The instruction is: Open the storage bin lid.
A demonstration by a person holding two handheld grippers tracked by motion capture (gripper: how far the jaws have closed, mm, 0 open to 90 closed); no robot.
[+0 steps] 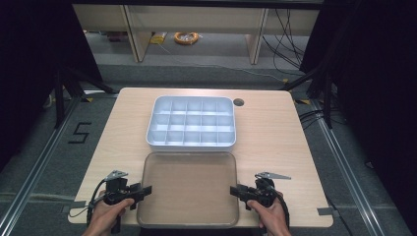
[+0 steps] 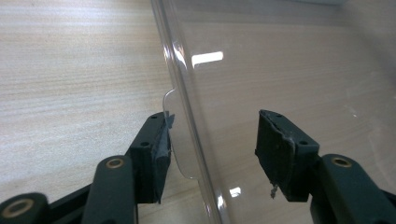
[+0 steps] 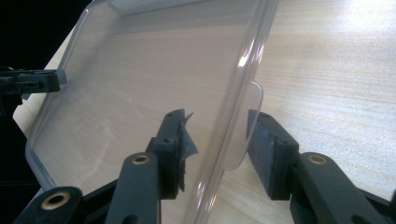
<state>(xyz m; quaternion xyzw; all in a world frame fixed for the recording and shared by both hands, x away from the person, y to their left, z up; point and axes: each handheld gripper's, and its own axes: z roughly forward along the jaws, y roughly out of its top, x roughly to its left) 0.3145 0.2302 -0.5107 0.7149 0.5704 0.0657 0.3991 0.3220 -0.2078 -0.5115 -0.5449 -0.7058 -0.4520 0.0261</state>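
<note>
- At the near edge of the wooden table (image 1: 275, 142), the person's left hand (image 1: 105, 214) and right hand (image 1: 270, 212) are seen entering from the bottom of the high view, each wrapped around a black gripper.
- The left gripper (image 1: 146, 191) is held at the left rim of a clear plastic lid (image 1: 188, 189), near that rim's front end; the right gripper (image 1: 234, 191) is held opposite it at the lid's right rim.
- In the left gripper view, the jaws of the left gripper (image 2: 212, 144) are seen spread apart, with the lid's raised rim (image 2: 184, 93) and a small rounded tab (image 2: 180, 149) standing between them; one pad lies just beside the tab, the other is well clear of the rim. Nothing is clamped.
- In the right gripper view, the right gripper (image 3: 217, 135) is likewise released: its pads are set apart on either side of the lid's rim (image 3: 243, 60) and tab (image 3: 243, 126), with gaps visible on both sides. The left gripper's tip (image 3: 39, 81) is seen farther off at the lid's opposite edge.
- The lid is laid flat on the table, its front edge close to the table's near edge.
- Just beyond the lid, near the table's middle, a white compartment tray (image 1: 192, 123) is placed, divided into a grid of cells; its front wall lies just beside the lid's far edge.
- A round dark hole (image 1: 238, 102) is seen in the tabletop beside the tray's far right corner.
- Beyond the table, grey floor (image 1: 211, 71), pale furniture legs and a coil of orange cable (image 1: 186, 37) are visible.
</note>
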